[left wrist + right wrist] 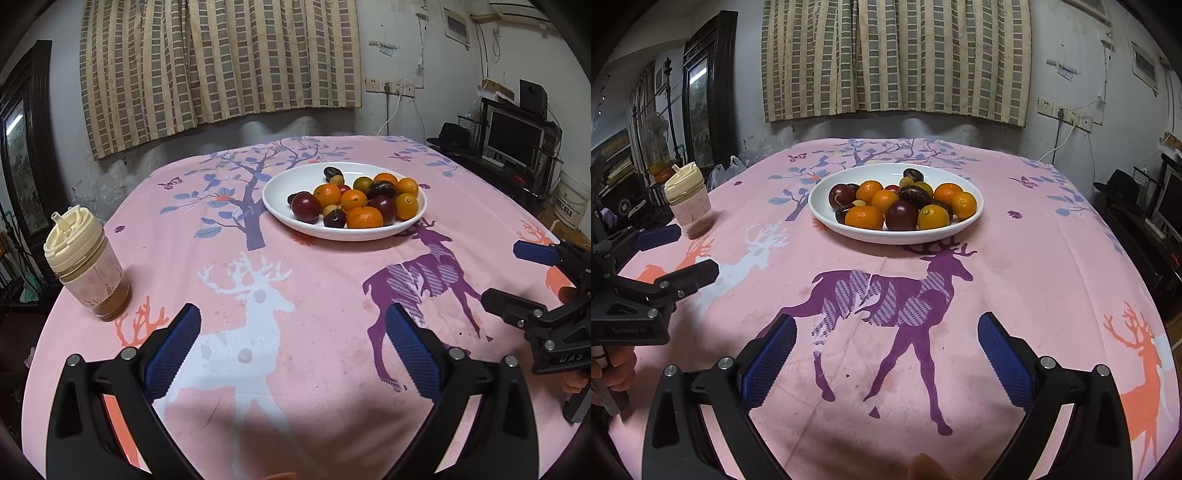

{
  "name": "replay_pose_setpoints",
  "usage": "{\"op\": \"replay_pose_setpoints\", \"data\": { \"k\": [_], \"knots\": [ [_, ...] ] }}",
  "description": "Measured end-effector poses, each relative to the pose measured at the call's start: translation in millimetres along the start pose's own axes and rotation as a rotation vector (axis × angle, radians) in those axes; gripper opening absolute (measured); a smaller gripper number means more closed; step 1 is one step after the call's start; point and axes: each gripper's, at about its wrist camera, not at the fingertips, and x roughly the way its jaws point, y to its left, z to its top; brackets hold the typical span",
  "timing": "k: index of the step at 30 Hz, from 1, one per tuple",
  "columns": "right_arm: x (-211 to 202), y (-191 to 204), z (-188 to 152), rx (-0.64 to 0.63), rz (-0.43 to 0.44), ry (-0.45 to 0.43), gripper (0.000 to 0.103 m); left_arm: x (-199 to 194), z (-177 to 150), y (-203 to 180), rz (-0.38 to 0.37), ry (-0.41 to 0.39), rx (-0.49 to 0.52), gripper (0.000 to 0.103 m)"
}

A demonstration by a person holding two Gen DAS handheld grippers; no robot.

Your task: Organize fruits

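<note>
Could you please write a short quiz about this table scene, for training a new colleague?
1. True or false: the left gripper holds a fruit.
2. Where are the fruits?
A. all in the white plate
B. scattered on the pink tablecloth
C. inside the lidded cup
3. Fill the gap: the right gripper has its jaws ____ with nothing between them.

Key:
1. False; its jaws are open and empty.
2. A; oranges and dark plums are piled together there.
3. open
</note>
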Motion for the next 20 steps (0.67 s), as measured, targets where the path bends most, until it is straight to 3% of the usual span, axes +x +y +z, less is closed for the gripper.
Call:
{"op": "replay_pose_setpoints", "data": {
  "k": [20],
  "knots": [
    [-1.1, -2.7, 0.0, 0.012, 0.002, -0.005, 0.099, -2.2, -2.3, -0.9, 0.004, -0.012, 0.008, 0.098]
  ]
}}
